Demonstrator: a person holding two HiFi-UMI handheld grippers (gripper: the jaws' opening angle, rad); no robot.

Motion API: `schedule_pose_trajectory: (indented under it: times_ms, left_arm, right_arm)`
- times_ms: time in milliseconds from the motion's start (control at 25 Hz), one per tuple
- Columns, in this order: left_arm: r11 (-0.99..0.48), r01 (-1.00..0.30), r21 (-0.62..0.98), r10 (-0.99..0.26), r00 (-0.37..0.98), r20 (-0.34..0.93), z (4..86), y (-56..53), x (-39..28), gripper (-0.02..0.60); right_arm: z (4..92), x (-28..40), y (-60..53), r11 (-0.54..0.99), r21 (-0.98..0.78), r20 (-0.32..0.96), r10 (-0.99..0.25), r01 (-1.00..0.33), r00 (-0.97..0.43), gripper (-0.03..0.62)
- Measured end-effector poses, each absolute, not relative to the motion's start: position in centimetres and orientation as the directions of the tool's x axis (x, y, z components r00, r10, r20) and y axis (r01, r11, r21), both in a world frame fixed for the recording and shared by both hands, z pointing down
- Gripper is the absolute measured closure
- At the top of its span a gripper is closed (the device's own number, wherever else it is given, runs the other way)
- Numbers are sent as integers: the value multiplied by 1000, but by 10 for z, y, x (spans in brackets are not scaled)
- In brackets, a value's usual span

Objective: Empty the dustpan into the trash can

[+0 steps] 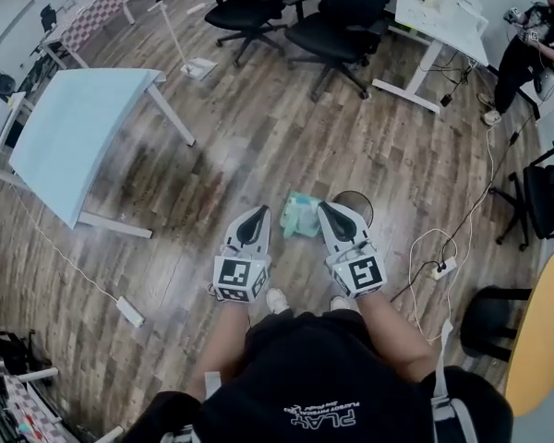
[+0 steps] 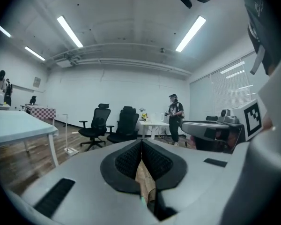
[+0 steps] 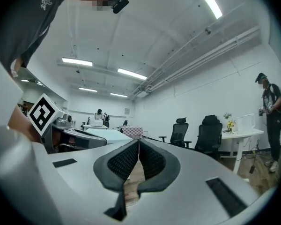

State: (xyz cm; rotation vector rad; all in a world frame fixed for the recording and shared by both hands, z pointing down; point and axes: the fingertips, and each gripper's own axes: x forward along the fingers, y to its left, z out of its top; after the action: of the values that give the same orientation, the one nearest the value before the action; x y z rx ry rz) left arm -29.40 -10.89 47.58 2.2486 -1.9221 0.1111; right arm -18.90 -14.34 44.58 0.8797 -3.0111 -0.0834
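We hold both tools out in front of us at about waist height, side by side and well above the wooden floor. The left tool is pressed together: in its own view the two ribbed black pads meet at their tips with nothing between them. The right tool looks the same, its pads closed tip to tip and pinching nothing. From the head view, the pale green dustpan lies on the floor just ahead of our feet and shows in the gap between the two tools, which do not touch it. The dark round trash can stands just to the right of the dustpan, partly covered by the right tool; we cannot tell whether the two touch. A bench with a light blue top stands off to the left, well apart from the dustpan. Two black office chairs sit farther ahead, next to a white desk. Another person stands at the far right by that desk. A white power strip with its cable lies on the floor to the right of the trash can.
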Motion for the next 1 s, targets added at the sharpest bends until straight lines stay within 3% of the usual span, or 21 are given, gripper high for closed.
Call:
schedule_pose_trajectory:
  times_ms: [200,360,1000]
  left_arm:
    - [-257,-963,79,-940,268,211,491,-124,-294,560]
    - [-268,-960,80,-927,279,249,511,-139,-291,560]
    - [-343,-929,143,-824,370,429,602,-200,-242,560]
  right_arm:
    - [458,-188,-153,761,48,0,-648,-647,-762,569]
    - [472,-183,-162,725,35,20,-689,-688,-724,569]
    - [520,-140,-227,731,-5,65,-680,-682,-730,569]
